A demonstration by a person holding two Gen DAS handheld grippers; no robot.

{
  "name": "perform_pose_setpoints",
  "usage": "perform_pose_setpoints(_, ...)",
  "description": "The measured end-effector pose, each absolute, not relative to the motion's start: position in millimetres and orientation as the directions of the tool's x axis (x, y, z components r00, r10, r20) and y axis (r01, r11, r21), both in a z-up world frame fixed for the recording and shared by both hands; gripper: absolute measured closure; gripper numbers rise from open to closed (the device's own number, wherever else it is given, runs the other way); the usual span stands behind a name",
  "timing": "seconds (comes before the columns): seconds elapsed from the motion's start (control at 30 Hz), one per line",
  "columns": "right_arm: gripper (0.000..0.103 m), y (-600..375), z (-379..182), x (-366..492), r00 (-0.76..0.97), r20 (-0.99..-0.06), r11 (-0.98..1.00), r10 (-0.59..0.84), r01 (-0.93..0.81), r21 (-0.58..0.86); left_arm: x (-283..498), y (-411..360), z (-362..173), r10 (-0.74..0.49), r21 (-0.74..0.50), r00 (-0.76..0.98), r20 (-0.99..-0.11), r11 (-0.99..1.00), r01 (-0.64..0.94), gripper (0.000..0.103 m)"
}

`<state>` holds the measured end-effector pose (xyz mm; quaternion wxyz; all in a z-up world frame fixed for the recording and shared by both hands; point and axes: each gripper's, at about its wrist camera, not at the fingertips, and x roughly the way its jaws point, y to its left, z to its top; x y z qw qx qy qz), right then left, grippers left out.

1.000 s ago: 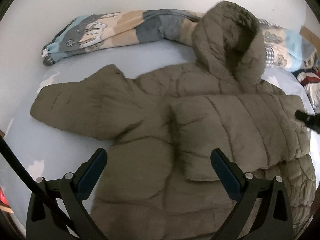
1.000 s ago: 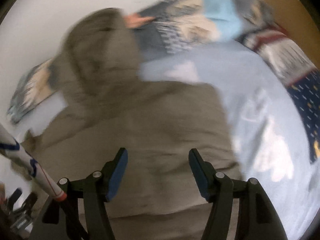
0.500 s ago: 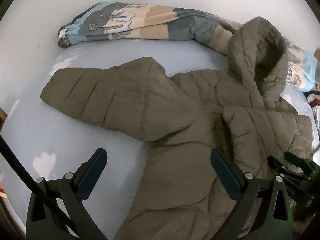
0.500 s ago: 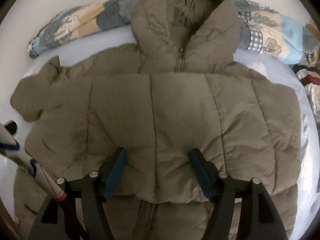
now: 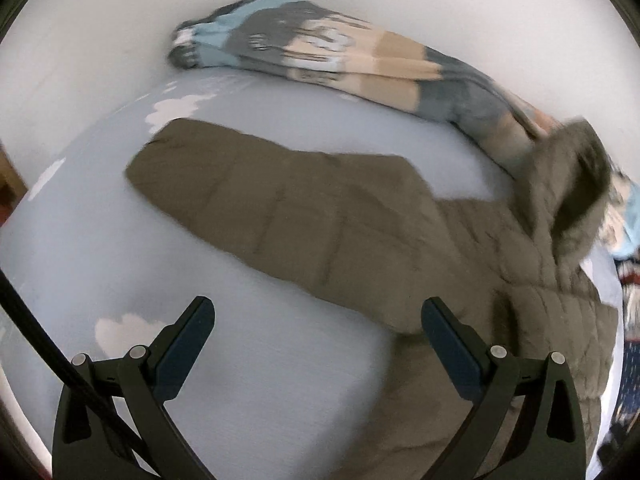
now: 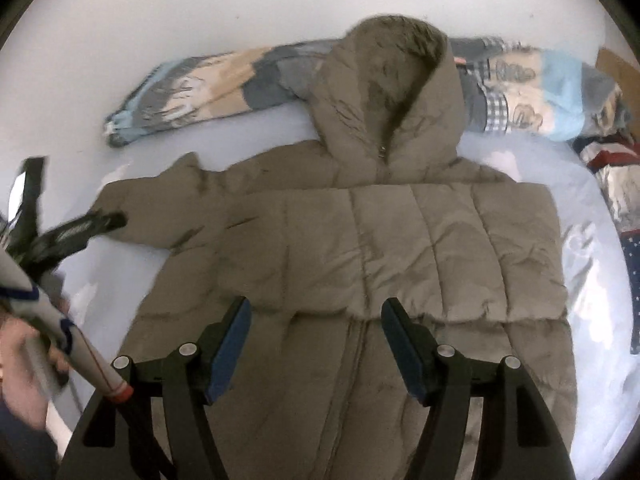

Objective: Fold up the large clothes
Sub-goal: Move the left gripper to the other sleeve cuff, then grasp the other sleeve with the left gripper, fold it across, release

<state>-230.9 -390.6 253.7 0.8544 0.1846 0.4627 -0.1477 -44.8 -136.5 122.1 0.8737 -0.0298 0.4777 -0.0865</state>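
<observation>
An olive quilted hooded jacket [image 6: 360, 248] lies face up on the pale blue bed sheet [image 6: 592, 304]. One sleeve is folded across its chest [image 6: 420, 252]. The other sleeve [image 5: 280, 208] stretches out flat to the left. The hood [image 6: 392, 92] points toward the wall. My left gripper [image 5: 316, 320] is open and empty, above the sheet just below the outstretched sleeve. My right gripper [image 6: 316, 320] is open and empty, above the jacket's lower front at the hem of the folded sleeve. The left gripper also shows at the left edge of the right wrist view [image 6: 68, 232].
A rolled patterned blanket [image 5: 340, 56] lies along the white wall behind the jacket. More patterned bedding [image 6: 540, 88] and a striped cloth [image 6: 612, 160] sit at the back right. A dark blue dotted cloth [image 6: 636, 264] lies at the right edge.
My left gripper has swung left, off the jacket body toward the outstretched sleeve. My right gripper has pulled back from the folded sleeve, staying open.
</observation>
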Motion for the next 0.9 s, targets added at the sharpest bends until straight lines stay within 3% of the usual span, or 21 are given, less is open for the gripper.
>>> perform_pose_setpoints(0.13,0.031,-375,255,-249,0.549,-0.833,0.876,-0.069,0.434,0.213,-25,-91,113,-0.152,-0.159,0.521,-0.840,0.987,0.031,0.000)
perform_pose_setpoints(0.27,0.031,-371,246,-239,0.535,-0.831,0.912,-0.148,0.399,0.094,-5,-49,99,-0.116,-0.165,0.507,-0.854,0.985,-0.052,0.000)
perform_pose_setpoints(0.37,0.031,-382,241,-237,0.536,-0.834,0.903,-0.133,0.412,0.120,13,-12,90,-0.132,-0.219,0.502,-0.855,0.969,-0.118,0.002)
perform_pose_setpoints(0.5,0.031,-391,241,-240,0.549,-0.825,0.900,-0.132,0.415,0.132,37,29,79,-0.201,-0.337,0.494,-0.846,0.919,-0.203,0.023)
perform_pose_setpoints(0.67,0.031,-393,242,-240,0.561,-0.817,0.907,-0.133,0.402,0.128,65,72,57,-0.319,-0.515,0.508,-0.800,0.801,-0.307,0.034)
perform_pose_setpoints(0.9,0.031,-395,238,-238,0.559,-0.819,0.909,-0.129,0.397,0.128,104,83,38,-0.387,-0.605,0.534,-0.751,0.728,-0.323,0.045)
